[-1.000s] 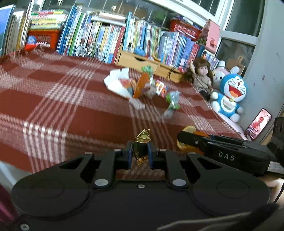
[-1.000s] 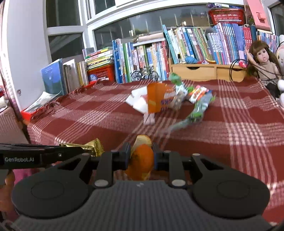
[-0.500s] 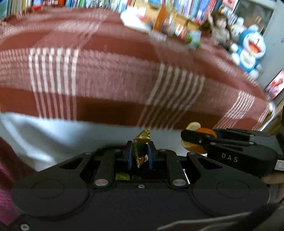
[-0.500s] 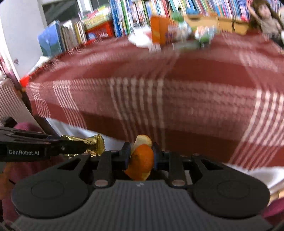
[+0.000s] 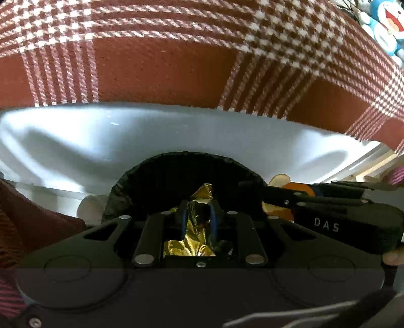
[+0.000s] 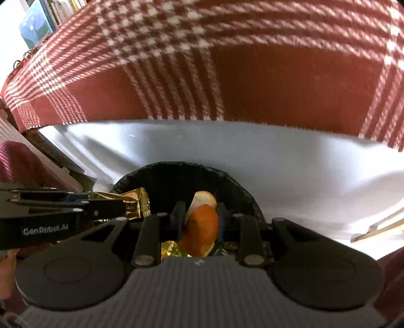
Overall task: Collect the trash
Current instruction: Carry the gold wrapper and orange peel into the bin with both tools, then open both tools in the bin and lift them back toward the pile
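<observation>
My left gripper [image 5: 198, 214] is shut on a crumpled gold foil wrapper [image 5: 200, 199] and points steeply down over a bin lined with a black bag [image 5: 141, 176]. More gold foil [image 5: 188, 246] lies inside the bin below it. My right gripper [image 6: 199, 217] is shut on a piece of orange peel [image 6: 202, 222], held over the same black-lined bin [image 6: 242, 189]. Each gripper shows in the other's view: the right gripper [image 5: 272, 194] with its peel [image 5: 277, 180] at right, the left gripper [image 6: 126, 205] with its foil [image 6: 137, 199] at left.
A bed edge with a red and white plaid blanket [image 5: 176, 63] and a white sheet [image 5: 101, 133] rises just behind the bin. A blue cat plush [image 5: 386, 22] shows at the top right. A wooden slat [image 6: 378, 228] lies at right.
Both grippers have dropped from above the bed and tipped downward, bringing the black-lined bin into view. The trash pile and bookshelf have left the picture. Both grips are unchanged.
</observation>
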Demonstrator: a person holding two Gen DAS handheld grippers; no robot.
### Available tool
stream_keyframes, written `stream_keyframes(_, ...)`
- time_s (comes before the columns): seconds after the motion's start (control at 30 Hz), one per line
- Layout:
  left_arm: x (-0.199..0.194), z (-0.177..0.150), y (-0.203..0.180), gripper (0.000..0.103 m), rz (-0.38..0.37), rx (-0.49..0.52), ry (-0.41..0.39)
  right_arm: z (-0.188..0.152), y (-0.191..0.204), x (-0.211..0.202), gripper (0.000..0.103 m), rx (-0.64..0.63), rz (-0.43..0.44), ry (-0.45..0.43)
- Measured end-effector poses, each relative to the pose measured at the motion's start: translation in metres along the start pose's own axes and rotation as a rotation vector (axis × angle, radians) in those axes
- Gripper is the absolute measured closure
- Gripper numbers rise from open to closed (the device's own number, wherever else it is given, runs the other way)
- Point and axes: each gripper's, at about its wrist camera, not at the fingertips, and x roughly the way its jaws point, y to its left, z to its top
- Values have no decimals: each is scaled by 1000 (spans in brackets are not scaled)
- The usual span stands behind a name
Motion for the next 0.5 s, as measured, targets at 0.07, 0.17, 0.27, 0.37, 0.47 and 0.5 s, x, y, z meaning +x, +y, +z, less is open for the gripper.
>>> stream_keyframes(0.07, 1, 2, -1, 87, 4, -4, 6, -1, -2, 1, 72, 9, 2, 4)
stream_keyframes(0.17, 3, 2, 0, 86, 0, -12, 14, -1, -4, 2, 71, 15, 5, 7)
stream_keyframes(0.27, 1, 1, 0, 84, -3, -10, 12, 1, -2, 3, 66, 11, 9, 5)
stream_keyframes(0.37, -1, 1, 1, 66, -3, -11, 10, 4, 1, 3, 48, 8, 13, -5)
stream_keyframes(0.47, -5, 3, 0, 59, 8, -7, -5, 8, 1, 1, 43, 12, 22, -13)
stream_keyframes(0.5, -7, 4, 0, 56, 11, -7, -10, 9, 2, 0, 42, 13, 24, -17)
